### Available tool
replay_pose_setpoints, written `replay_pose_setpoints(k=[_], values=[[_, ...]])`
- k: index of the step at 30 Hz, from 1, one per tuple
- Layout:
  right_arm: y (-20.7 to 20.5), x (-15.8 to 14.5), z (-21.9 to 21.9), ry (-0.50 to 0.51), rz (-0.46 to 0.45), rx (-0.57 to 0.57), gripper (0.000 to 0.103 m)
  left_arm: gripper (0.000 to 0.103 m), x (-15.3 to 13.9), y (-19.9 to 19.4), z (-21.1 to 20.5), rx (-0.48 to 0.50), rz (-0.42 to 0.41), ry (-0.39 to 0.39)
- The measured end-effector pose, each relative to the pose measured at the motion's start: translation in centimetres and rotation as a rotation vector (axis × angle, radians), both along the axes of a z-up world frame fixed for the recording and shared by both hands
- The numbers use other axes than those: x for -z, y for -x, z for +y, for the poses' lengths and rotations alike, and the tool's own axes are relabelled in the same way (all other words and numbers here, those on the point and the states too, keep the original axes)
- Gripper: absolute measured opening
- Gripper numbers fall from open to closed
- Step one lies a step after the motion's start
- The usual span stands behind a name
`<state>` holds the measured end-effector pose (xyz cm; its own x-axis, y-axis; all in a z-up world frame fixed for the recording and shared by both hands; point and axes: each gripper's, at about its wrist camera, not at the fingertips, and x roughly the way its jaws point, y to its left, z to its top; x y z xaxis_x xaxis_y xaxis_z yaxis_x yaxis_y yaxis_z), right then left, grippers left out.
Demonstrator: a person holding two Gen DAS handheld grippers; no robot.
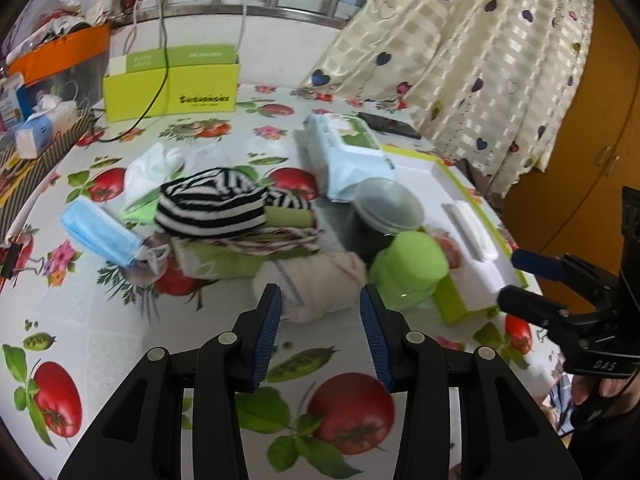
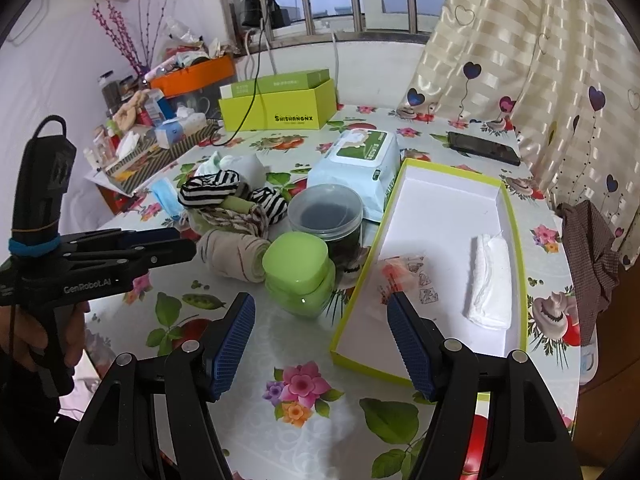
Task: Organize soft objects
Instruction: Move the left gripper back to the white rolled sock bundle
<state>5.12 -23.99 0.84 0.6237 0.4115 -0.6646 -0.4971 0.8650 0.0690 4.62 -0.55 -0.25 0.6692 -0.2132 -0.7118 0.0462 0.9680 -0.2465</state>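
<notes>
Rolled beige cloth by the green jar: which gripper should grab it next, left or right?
Left. The left gripper is open and lined up with the rolled beige cloth just past its fingertips. The right gripper is open too, but faces the green jar and the white tray.

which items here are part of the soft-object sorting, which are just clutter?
Job:
rolled beige cloth
striped sock bundle
blue face mask
folded white cloth
open white tray box
left tool, open

Lying about:
green jar
clear lidded tub
wet-wipes pack
phone
</notes>
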Motion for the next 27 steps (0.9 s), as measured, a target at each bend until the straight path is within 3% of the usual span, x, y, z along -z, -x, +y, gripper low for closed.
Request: replay_pose_setpoints(k=[8, 13, 18, 27], values=[[-0.5, 0.6, 0.2, -0.002, 0.014, -0.008, 0.069, 0.042, 0.8, -2.0, 1.8, 0.0, 0.003, -0.003], [-0.9, 0.9, 0.2, 0.003, 0.025, -0.006, 0.069, 0.042, 1.4, -3.5, 0.6, 0.12, -0.012, -0.025], [-1.4, 1.0, 0.2, 0.005, 0.033, -0.002, 0.069, 0.042, 1.7, -4.2, -0.7, 0.215, -0.032, -0.107], [-1.9, 1.4, 0.3, 0.001, 0.044, -0.006, 0.069, 0.057, 2.3, -3.5, -2.3, 0.378, -0.06, -0.265]])
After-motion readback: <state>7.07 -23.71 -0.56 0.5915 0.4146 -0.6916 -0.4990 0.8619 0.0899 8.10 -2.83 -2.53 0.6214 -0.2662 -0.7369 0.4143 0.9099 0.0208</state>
